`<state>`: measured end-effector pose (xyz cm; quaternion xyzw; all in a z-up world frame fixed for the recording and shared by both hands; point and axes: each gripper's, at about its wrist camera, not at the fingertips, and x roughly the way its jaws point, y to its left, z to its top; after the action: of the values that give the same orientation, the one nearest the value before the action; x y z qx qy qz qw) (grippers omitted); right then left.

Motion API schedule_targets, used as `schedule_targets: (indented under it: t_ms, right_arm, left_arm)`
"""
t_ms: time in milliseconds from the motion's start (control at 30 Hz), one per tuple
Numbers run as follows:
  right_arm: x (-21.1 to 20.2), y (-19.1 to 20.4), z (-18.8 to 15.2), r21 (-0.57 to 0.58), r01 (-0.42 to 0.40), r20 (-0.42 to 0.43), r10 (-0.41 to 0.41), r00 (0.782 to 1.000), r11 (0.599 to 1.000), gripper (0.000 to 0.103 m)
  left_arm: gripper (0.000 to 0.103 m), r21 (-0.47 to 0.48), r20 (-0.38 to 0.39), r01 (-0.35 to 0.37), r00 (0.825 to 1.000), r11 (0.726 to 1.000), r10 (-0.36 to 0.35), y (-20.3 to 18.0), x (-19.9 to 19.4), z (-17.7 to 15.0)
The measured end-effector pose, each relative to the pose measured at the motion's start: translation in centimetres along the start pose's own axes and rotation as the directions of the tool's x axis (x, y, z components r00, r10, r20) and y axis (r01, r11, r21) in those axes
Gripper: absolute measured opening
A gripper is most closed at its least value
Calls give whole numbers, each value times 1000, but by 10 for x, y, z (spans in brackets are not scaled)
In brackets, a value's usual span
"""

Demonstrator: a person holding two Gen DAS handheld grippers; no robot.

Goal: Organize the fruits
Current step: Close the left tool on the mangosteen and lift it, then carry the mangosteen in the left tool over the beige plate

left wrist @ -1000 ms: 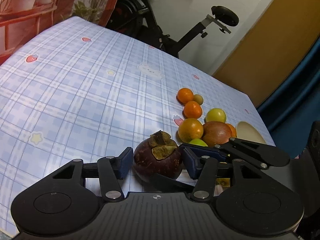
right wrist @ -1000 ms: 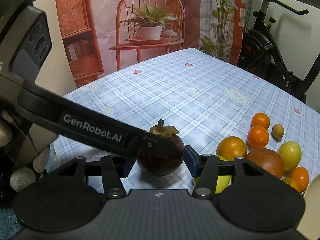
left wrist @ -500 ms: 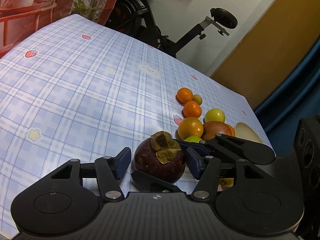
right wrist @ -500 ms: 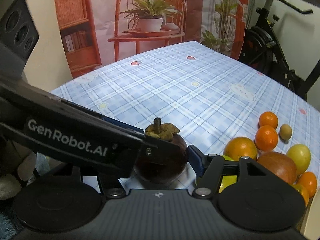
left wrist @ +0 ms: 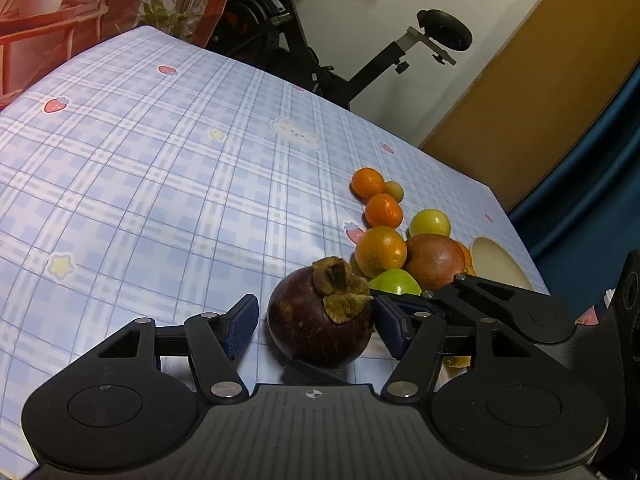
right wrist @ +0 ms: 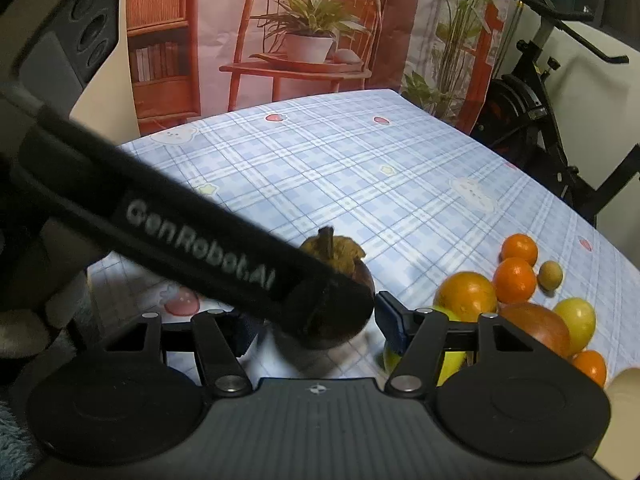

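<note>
1. Sat on the table, covered in smooth blue-and-white plaid cloth printed with strawberries, stars and clouds: a round, dark purple mangosteen with a matte leathery rind and a dry brown calyx.
2. Lay just beyond it, in a tight cluster: glossy orange citrus fruits, a reddish-brown round fruit, a yellow-green round fruit, a green one, a small tan one; beside them, a pale cream plate.
3. Straddled the mangosteen with blue ribbed pads held clear on each side: left gripper, open, nothing clamped.
4. Flanked the same fruit, partly hidden behind the crossing black arm: right gripper, open too, right pad off the rind.
5. Compared with a second earlier: both pairs of jaws wider apart, pads no longer pressing the rind; mangosteen still on the same spot near the table's near edge.
</note>
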<state>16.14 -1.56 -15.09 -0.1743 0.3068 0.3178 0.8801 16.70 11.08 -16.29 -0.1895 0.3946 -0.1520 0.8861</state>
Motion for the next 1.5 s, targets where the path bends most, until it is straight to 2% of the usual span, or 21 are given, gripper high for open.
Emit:
schedule_targets:
  t_ms: [167,233,400,700,867,1067,1267,1400,1500]
  right_arm:
    - [1,-4,-3,32,-16,5,15,1000,999,61]
    - [1,-3,-3,35,-17,13,17,1000,999,62]
    - [-1,-5,-4,66,-32,29,31,999,997,61]
    - [-27,-10,-3,126,-21,119,5,993,992,61]
    - [-56,-25,-13,192,24,182,-60,982,981,61]
    - [-92,-54,-28,285,99,240,-171,956,953,61]
    - [-115,-89,-54,359,172,263,-276,924,917,61]
    - [-123,-115,-74,438,189,254,-323,912,879,61]
    - [-128,-134,-91,489,177,255,-334,907,854,61]
  left_arm:
    - [66,3,2,0,1000,1000,0,0,0,-1]
    - [62,9,1,2,1000,1000,-2,-1,0,-1]
    - [62,47,17,-22,1000,999,21,-7,-5,0]
    - [62,201,69,-53,997,978,40,-50,-18,10]
    - [62,328,57,-36,998,944,18,-96,-13,21]
    - [62,416,21,26,999,909,-38,-146,8,35]
    - [62,434,-37,80,997,897,-71,-188,52,35]
    - [63,449,-90,100,994,888,-67,-208,80,35]
    - [63,486,-114,97,992,869,-47,-226,99,33]
